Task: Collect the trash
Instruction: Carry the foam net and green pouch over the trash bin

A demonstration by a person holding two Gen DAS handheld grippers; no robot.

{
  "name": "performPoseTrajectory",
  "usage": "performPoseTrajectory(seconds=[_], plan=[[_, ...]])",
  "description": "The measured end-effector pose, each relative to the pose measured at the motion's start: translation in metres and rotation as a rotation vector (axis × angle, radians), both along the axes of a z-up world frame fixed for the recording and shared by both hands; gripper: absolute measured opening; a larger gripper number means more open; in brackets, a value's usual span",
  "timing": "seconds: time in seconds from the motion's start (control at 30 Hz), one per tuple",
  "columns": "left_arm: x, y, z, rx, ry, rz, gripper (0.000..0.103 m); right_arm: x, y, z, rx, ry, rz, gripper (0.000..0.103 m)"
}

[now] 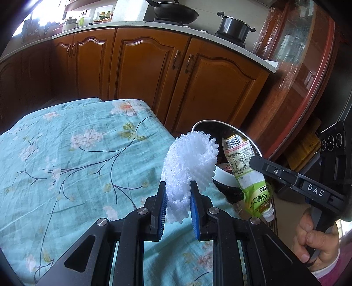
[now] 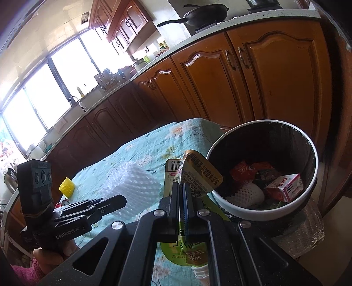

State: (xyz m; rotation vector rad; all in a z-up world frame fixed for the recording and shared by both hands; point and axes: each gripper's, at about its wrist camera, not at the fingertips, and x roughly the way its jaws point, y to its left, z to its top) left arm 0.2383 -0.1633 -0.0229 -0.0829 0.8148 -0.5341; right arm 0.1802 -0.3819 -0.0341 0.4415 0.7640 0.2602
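My left gripper (image 1: 177, 187) is shut on a white foam fruit net (image 1: 189, 162) and holds it above the floral tablecloth (image 1: 66, 154), near the table's right edge. My right gripper (image 2: 183, 187) is shut on a green drink pouch (image 2: 193, 173) with its white cap pointing down, held just left of the trash bin. The pouch also shows in the left wrist view (image 1: 244, 167) in front of the bin (image 1: 220, 176). The white-rimmed round bin (image 2: 253, 209) holds a pink carton (image 2: 286, 187), another white foam net (image 2: 248, 193) and red wrappers.
A yellow foam net (image 2: 67, 187) lies on the far part of the table. Wooden kitchen cabinets (image 1: 154, 66) stand behind the table, with a wok (image 1: 176, 11) and a pot (image 1: 233, 26) on the counter. A glass-front cabinet (image 1: 303, 55) is at the right.
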Motion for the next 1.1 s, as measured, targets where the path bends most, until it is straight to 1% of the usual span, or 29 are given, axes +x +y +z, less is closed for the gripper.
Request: performPoseTrajectory(seconds=[0.37, 1.1], plan=[[0.006, -0.01, 0.001, -0.003, -0.001, -0.023, 0.018, -0.003, -0.01, -0.001, -0.004, 0.005, -0.025, 0.002], [0.017, -0.052, 0.002, 0.009, -0.003, -0.093, 0.018, -0.006, -0.042, 0.003, -0.014, 0.001, -0.089, 0.003]])
